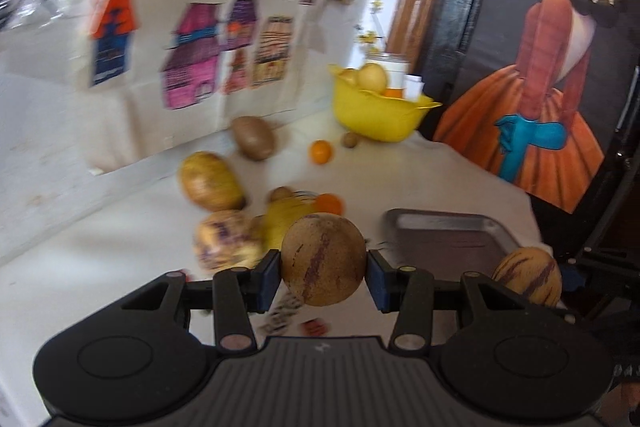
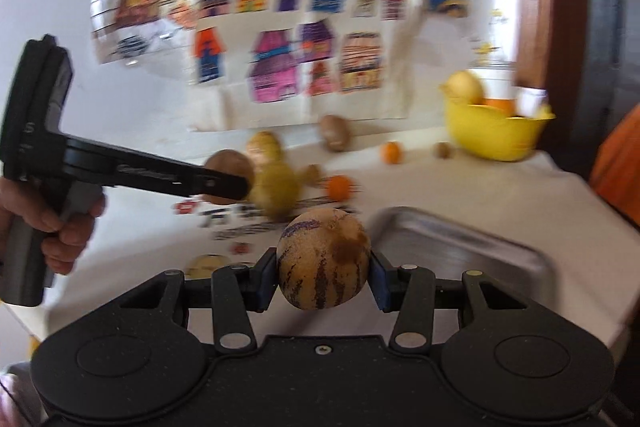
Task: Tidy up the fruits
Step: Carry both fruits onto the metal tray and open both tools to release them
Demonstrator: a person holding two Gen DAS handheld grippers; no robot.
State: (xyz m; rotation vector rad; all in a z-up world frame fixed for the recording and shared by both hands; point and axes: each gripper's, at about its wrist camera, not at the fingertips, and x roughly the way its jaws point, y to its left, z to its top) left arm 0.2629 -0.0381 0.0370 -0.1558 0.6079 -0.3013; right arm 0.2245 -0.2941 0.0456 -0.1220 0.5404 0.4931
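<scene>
Melons [image 1: 323, 259] [image 2: 323, 262] sit pinched between both tongs [image 1: 323, 277] [image 2: 323, 281] (above table).

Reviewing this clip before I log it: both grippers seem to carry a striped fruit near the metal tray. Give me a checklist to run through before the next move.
1. Left gripper pads press on left fruit: ok.
2. Right gripper pads press on right fruit: ok.
3. Both fruits lifted clear of the table: ok.
4. Tray has bare room where it shows: ok; its near part is hidden.
5. Grippers apart from each other: ok, the left one sits well to the side in the right wrist view.
6. Yellow bowl has spare room: cannot tell, fruit already shows above its rim.
</scene>
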